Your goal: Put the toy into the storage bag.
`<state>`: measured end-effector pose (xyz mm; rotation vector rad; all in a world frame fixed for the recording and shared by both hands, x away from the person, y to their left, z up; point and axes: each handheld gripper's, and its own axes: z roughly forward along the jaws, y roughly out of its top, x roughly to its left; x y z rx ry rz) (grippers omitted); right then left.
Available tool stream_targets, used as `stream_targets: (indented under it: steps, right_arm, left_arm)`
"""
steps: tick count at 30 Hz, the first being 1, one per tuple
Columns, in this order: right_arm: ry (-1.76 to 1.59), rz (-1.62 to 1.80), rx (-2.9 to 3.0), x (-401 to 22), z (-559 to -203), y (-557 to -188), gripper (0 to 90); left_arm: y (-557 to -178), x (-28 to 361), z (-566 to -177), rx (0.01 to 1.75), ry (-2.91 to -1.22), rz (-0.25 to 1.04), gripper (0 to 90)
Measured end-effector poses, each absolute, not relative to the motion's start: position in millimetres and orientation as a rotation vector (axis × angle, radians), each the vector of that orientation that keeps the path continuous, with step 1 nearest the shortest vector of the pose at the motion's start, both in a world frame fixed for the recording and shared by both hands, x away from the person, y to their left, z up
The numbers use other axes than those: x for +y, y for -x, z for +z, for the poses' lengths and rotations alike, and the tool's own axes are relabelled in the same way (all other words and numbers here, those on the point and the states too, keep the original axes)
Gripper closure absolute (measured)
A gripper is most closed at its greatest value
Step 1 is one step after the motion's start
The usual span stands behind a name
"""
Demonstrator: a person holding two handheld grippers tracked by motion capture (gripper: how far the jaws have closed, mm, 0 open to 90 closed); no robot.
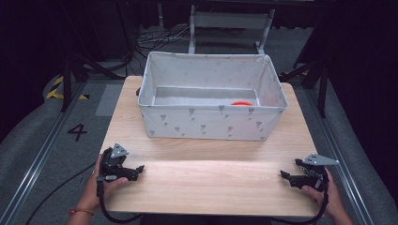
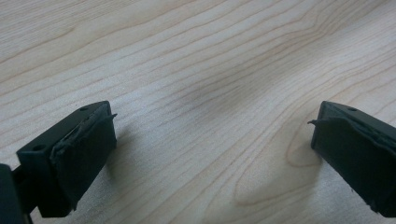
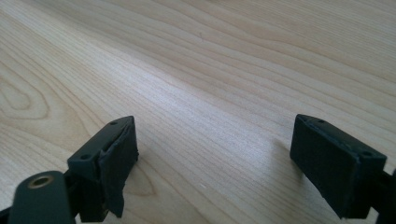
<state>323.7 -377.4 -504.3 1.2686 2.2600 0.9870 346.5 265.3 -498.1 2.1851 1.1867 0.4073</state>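
A white fabric bin (image 1: pixel 211 123) with a grey pattern stands at the far middle of the wooden table (image 1: pixel 206 180). An orange-red object (image 1: pixel 242 102) lies low inside it at the right, mostly hidden by the front wall. My left gripper (image 1: pixel 140 169) rests at the table's front left, pointing right, jaws wide apart over bare wood (image 2: pixel 210 135). At the front right, my right gripper (image 1: pixel 283 176) points left, close to the tabletop. It is open, with nothing between the pads (image 3: pixel 119 163).
Around the table lies grey floor with a rail along the left, a painted number 4 (image 1: pixel 77 131) and cables (image 1: pixel 155 40) behind the bin. A white frame (image 1: pixel 231 21) stands at the back. Dark stands flank both sides.
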Motion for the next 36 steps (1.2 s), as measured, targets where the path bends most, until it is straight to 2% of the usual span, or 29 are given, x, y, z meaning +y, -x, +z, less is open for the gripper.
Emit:
stream_targets:
  steps: [36]
  right_arm:
    - [-1.274,0.985,2.256,-377.5,-504.3,-323.9,15.1]
  left_arm:
    - [-346.7,264.9,-498.2,1.194,-2.18,0.407,0.2]
